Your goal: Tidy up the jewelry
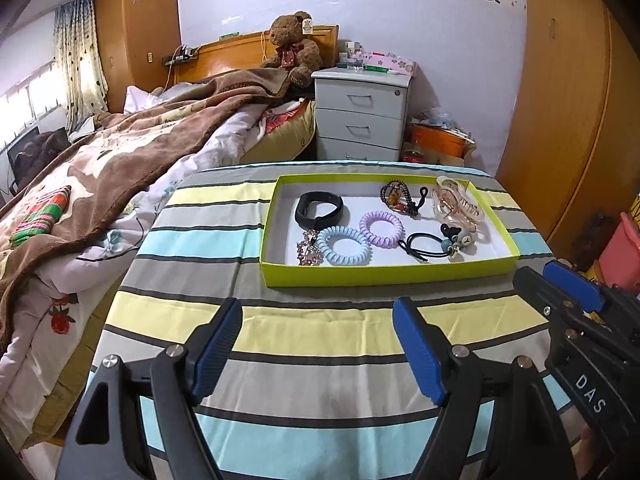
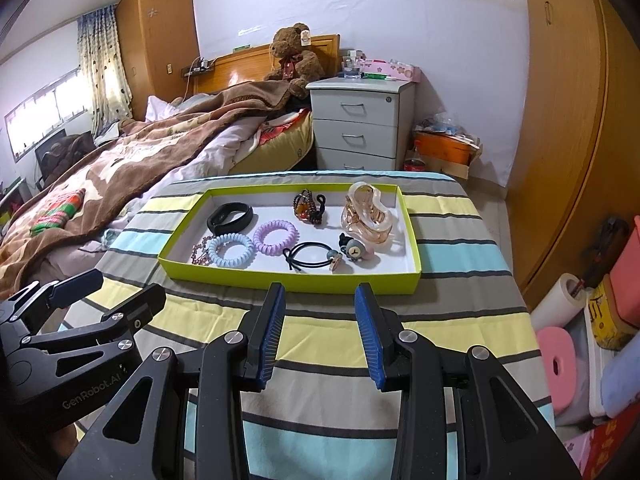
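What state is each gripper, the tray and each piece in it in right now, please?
left gripper: open, empty, above the cloth.
right gripper: open, empty, above the cloth.
green tray: lidless, flat on the striped cloth.
black band: inside tray, lying flat.
blue coil tie: inside tray, flat.
purple coil tie: inside tray, flat.
claw clip: inside tray, closed.

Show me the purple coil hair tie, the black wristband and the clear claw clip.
purple coil hair tie [image 1: 380, 229], left wrist view, left side of the coil
black wristband [image 1: 319, 209], left wrist view, its front band
clear claw clip [image 2: 366, 216], right wrist view, its body
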A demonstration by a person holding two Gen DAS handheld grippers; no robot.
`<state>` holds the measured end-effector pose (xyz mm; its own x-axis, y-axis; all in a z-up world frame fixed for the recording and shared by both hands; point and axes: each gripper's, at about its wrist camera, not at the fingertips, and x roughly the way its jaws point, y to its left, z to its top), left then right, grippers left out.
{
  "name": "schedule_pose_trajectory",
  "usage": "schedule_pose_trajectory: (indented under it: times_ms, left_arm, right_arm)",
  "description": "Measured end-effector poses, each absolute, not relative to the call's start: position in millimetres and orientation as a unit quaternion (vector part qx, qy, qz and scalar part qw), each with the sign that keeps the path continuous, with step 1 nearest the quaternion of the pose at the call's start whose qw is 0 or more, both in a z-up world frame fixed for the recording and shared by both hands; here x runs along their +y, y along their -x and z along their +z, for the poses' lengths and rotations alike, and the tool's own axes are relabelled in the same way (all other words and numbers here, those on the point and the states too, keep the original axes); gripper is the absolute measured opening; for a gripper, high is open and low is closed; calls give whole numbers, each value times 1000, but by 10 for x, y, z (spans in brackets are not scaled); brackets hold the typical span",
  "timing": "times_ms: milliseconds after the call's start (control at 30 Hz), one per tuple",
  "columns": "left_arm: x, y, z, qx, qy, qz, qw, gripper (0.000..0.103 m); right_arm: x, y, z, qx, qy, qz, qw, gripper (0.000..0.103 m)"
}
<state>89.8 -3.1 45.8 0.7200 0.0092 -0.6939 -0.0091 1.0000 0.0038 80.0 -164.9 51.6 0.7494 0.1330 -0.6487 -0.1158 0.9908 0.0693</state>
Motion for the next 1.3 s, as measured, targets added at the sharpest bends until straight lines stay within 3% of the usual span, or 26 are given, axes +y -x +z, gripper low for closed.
schedule_pose_trajectory:
  times_ms: [1300]
  left_arm:
    - [-36, -841, 513, 368, -7, 5, 930, 79]
  right_arm:
    - [-1639, -786, 504, 349, -14, 66, 935, 37]
